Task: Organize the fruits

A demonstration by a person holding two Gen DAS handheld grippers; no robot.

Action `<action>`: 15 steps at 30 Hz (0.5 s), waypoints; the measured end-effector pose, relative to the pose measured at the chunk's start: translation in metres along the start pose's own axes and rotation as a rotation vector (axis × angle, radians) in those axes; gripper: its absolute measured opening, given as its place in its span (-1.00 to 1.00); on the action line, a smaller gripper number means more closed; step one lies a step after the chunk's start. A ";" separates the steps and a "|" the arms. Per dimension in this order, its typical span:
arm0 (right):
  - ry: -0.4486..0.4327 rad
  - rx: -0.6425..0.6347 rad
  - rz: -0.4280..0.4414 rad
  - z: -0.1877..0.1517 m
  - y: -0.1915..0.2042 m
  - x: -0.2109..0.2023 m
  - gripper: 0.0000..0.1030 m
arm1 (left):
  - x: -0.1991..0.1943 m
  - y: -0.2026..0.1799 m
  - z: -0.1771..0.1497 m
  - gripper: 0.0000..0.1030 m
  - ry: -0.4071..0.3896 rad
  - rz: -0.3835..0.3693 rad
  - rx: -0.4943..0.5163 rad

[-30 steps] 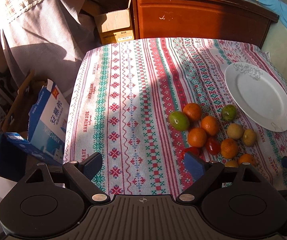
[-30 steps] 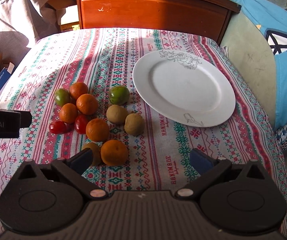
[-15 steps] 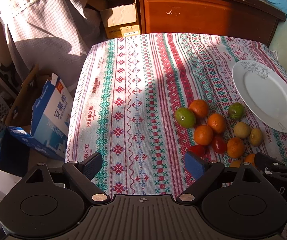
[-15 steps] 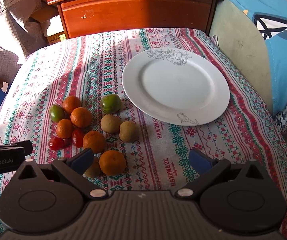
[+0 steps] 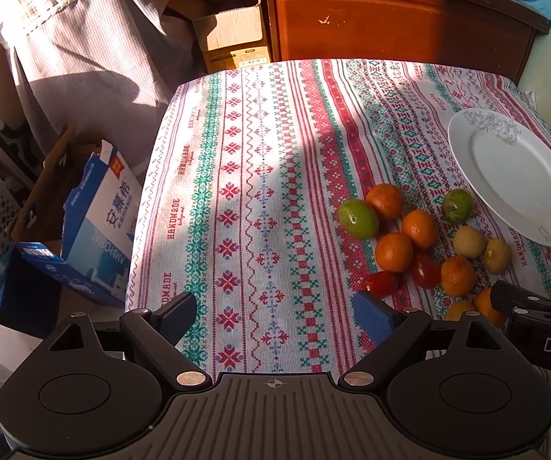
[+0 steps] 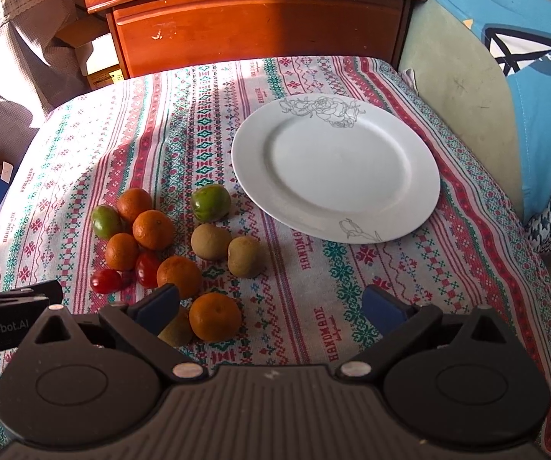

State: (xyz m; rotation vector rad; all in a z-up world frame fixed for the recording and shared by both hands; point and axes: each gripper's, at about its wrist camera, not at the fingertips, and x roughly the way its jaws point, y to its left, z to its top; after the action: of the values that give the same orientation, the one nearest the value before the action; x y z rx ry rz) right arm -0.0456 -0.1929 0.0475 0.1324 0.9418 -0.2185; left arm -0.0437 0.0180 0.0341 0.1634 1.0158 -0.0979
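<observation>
Two grippers hang above the table with jaws spread wide and nothing between them. The left gripper (image 5: 275, 312) is over bare cloth (image 5: 260, 176) to the left of the fruit; its right pad sits just short of a tomato (image 5: 379, 283) in that view. The right gripper (image 6: 271, 303) is nearer the fruit: its left pad overlaps a kiwi (image 6: 175, 330) and stands beside an orange (image 6: 215, 316) in its own view, though whether it touches either I cannot tell. The fruit lies in a loose cluster on the cloth to the left of the plate (image 6: 409, 207), none of it on the plate: several more oranges, two tomatoes, two green fruits (image 6: 211, 202) and two further kiwis (image 6: 211, 241). The plate is white with a line-drawn flower at its far rim. The cloth is woven in red, green and white bands, half in sun and half in shade. Behind the table stands a wooden cabinet (image 6: 260, 34). To the left, on the floor, are a blue carton (image 5: 99, 222) and a cardboard box (image 5: 233, 44); to the right lies blue fabric (image 6: 524, 76).
</observation>
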 end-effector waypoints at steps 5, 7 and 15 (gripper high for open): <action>0.002 -0.026 -0.010 -0.001 0.004 0.001 0.94 | 0.002 -0.001 0.000 0.76 0.004 0.008 0.004; 0.003 -0.039 -0.010 -0.002 0.005 0.001 0.94 | 0.002 -0.001 -0.001 0.76 0.006 0.008 0.004; 0.004 -0.051 -0.010 -0.003 0.007 0.002 0.94 | 0.004 -0.002 -0.002 0.76 0.014 0.017 0.005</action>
State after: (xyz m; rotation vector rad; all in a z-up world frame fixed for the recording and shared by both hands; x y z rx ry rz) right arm -0.0450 -0.1857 0.0448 0.0810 0.9519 -0.2033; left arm -0.0437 0.0169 0.0293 0.1775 1.0285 -0.0841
